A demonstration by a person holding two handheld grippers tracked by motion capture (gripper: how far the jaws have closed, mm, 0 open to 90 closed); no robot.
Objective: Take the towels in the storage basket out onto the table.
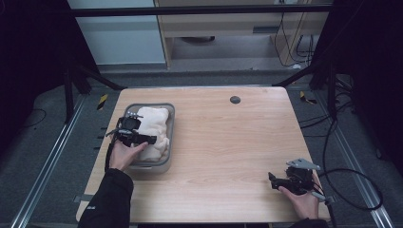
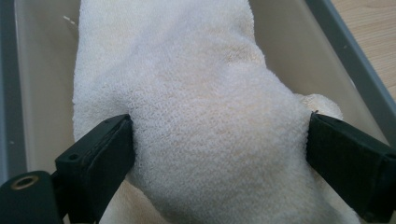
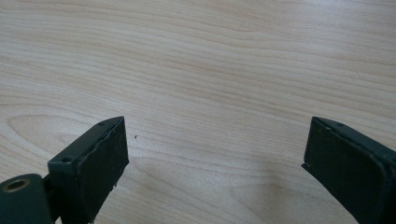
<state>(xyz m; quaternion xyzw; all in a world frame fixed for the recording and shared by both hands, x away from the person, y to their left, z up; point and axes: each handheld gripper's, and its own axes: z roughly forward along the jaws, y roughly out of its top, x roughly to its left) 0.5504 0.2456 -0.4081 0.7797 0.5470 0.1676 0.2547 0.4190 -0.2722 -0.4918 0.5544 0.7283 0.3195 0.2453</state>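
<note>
Now my left hand-held gripper [image 1: 148, 139] stands spread wide around a bulge of the white towel [image 2: 196, 116], which lies inside the grey tub [image 1: 168, 142] on the counter [image 1: 228, 142]. I judge the towel placed, with only withdrawal left; my right hand-held gripper [image 3: 215, 154] rests spread, empty.

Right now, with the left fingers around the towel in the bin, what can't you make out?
- Left gripper view: whether the left gripper presses the towel or merely flanks it; the cloth bulges between the fingers.
- Left gripper view: the bin floor, covered by towel.
- High view: the right gripper fingertips, too small.
- High view: the dark round mark, too small to identify.
</note>
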